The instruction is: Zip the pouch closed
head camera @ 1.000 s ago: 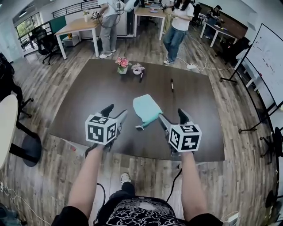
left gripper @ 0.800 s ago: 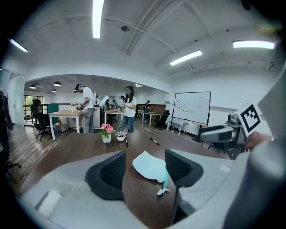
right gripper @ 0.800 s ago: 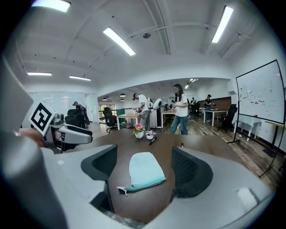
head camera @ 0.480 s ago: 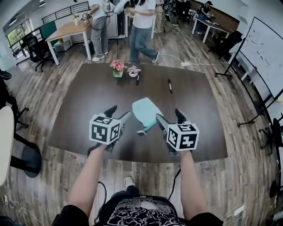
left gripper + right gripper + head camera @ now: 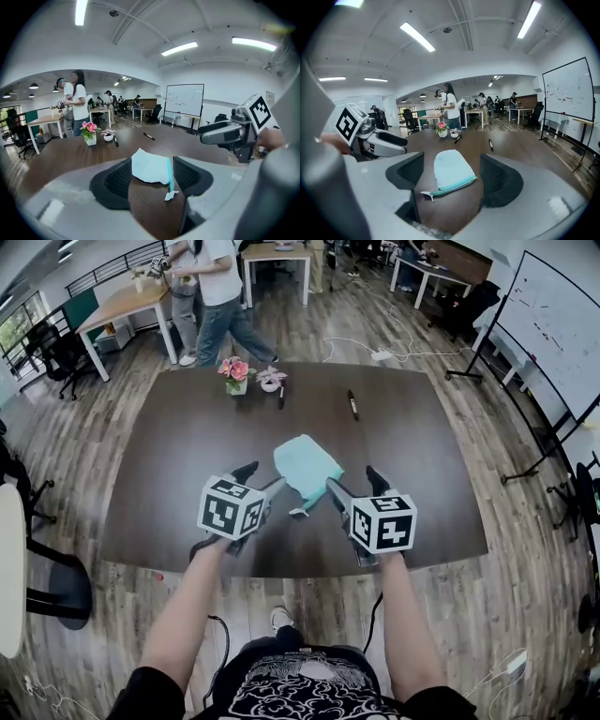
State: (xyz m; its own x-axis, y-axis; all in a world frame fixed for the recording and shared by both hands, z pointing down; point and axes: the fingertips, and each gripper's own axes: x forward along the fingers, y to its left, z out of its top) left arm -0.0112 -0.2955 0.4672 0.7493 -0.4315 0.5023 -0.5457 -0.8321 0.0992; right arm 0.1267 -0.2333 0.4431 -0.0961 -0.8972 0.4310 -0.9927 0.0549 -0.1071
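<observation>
A large dark table [image 5: 141,484] holds a pale teal pouch [image 5: 305,468] lying flat near its middle, with the zipper edge facing the person. The left gripper [image 5: 262,479] and right gripper [image 5: 353,480] hover on either side of its near end, jaws spread wide, holding nothing. The small zipper pull [image 5: 298,513] sticks out between them. This looks like the approach. Next, one gripper probably pins the fabric while the other pinches the pull.

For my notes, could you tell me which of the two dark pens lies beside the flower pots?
The dark pen on the head view's left, next to the small white pot; the other pen lies alone.
</observation>
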